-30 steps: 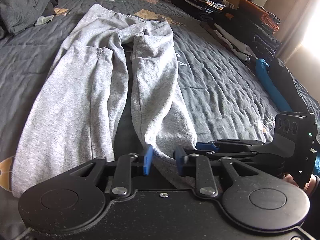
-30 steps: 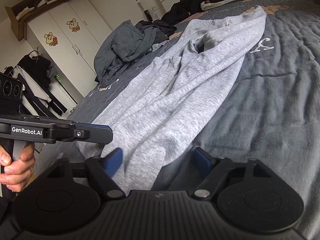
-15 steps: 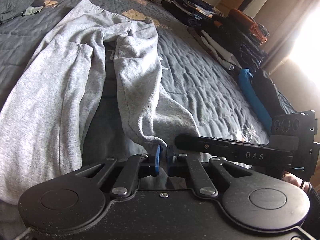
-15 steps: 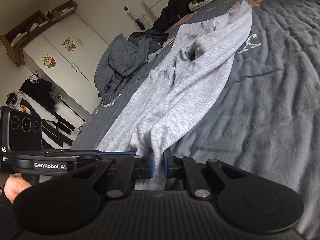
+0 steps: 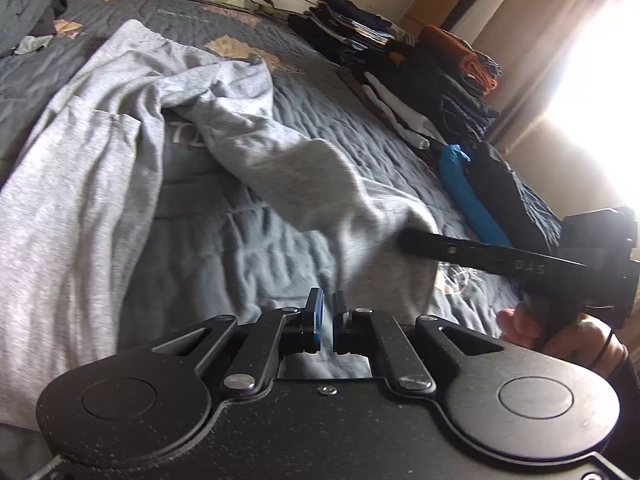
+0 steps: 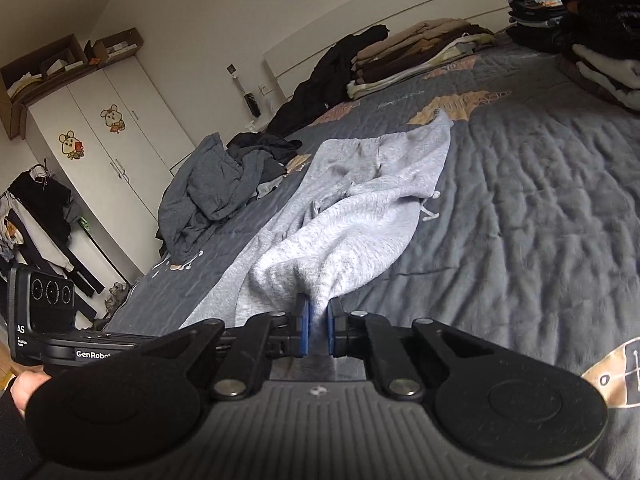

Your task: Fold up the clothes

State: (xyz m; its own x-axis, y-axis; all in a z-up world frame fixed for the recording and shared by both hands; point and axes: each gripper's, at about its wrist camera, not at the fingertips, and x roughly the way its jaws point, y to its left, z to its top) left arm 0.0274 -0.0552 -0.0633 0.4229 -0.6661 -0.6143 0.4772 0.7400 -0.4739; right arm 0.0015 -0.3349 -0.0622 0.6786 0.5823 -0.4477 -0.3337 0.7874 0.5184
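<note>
Light grey sweatpants [image 5: 100,168] lie on the dark grey quilted bed [image 5: 360,128], waistband at the far end. My left gripper [image 5: 327,320] is shut on the cuff of the right-hand leg and holds it lifted off the bed. My right gripper [image 6: 318,326] is shut on the same leg's hem, and the grey fabric [image 6: 352,232] rises bunched from its blue pads [image 6: 305,328]. The right gripper's body also shows in the left wrist view [image 5: 480,254], beside the lifted leg. The other leg lies flat at the left.
Stacks of folded clothes [image 5: 420,80] line the bed's right edge, with a blue garment [image 5: 464,188] nearest. More folded piles [image 6: 420,56] sit at the headboard. A heap of dark grey clothes [image 6: 216,192] lies at the left. A white wardrobe [image 6: 108,152] stands beyond.
Both grippers closed on the end of the right-hand leg, then lifted it off the bed and carried it forward toward the waistband. The leg now hangs bunched.
</note>
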